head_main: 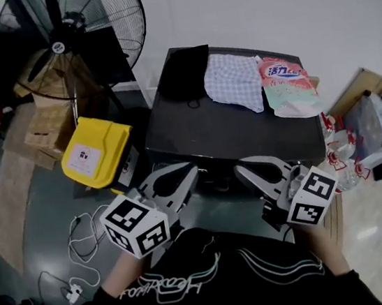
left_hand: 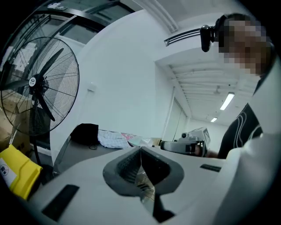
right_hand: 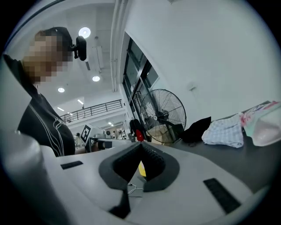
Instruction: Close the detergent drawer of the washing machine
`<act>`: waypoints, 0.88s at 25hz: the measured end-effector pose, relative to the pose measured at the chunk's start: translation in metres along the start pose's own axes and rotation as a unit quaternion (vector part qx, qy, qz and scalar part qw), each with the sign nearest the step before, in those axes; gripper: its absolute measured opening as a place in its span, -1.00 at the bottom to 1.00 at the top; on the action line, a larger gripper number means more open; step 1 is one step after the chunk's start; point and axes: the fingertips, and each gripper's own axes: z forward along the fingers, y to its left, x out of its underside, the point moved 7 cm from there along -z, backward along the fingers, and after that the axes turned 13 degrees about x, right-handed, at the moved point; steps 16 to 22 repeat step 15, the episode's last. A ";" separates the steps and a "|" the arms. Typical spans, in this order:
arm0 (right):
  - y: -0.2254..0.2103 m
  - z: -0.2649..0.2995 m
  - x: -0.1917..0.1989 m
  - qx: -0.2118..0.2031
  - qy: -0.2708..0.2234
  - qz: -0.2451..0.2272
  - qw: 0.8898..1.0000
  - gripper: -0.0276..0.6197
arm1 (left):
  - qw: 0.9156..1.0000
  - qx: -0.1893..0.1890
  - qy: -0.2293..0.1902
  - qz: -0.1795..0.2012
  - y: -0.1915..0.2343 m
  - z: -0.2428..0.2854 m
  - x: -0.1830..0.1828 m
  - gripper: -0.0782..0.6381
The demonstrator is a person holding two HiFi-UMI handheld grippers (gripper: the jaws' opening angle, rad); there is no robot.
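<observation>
Grey jaws on both grippers are tip to tip, with nothing in either. The left gripper and right gripper are held close to the body, side by side. Both point at the washer's front edge and neither touches it.

The drawer should be on the front face below that edge. That face is dark and sits under the grippers in the head view, and neither gripper view shows it. I can't tell if the drawer is out or flush, and the scene fits either one.

My read, if it is out:
- Closed jaws work fine as a blunt pusher, so no grip is needed.
- Land on the middle of the drawer front, not a corner, or it will likely rack in its slide.
- Push straight along the slide, level and steady, until the front is flush with the panel.
- Don't slam it, since a bounce could leave it proud.
- Keep the other gripper clear of the gap as it closes.

On the washer top, the black cloth, checked cloth and detergent bag lie on the rear half. They're well apart from the front edge, so a snag looks unlikely.

The yellow bag stands just beside the washer on the left, with the fan behind it. Both look out of the push line.
</observation>
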 end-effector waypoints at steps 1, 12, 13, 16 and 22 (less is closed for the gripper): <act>0.000 -0.001 0.000 0.001 -0.001 -0.002 1.000 -0.83 | 1.000 0.001 0.000 0.001 -0.002 0.001 -0.001 -0.72; 0.004 -0.005 -0.003 0.012 0.001 -0.028 1.000 -0.83 | 1.000 -0.003 0.009 0.023 -0.004 0.004 -0.003 -0.72; 0.005 -0.006 -0.003 0.009 0.000 -0.022 1.000 -0.83 | 1.000 -0.002 0.009 0.022 -0.004 0.005 -0.003 -0.72; 0.005 -0.007 -0.002 0.006 -0.002 -0.014 1.000 -0.83 | 1.000 -0.001 0.009 0.021 -0.004 0.005 -0.002 -0.72; 0.005 -0.007 -0.002 0.006 -0.002 -0.014 1.000 -0.83 | 1.000 -0.001 0.009 0.021 -0.004 0.005 -0.002 -0.72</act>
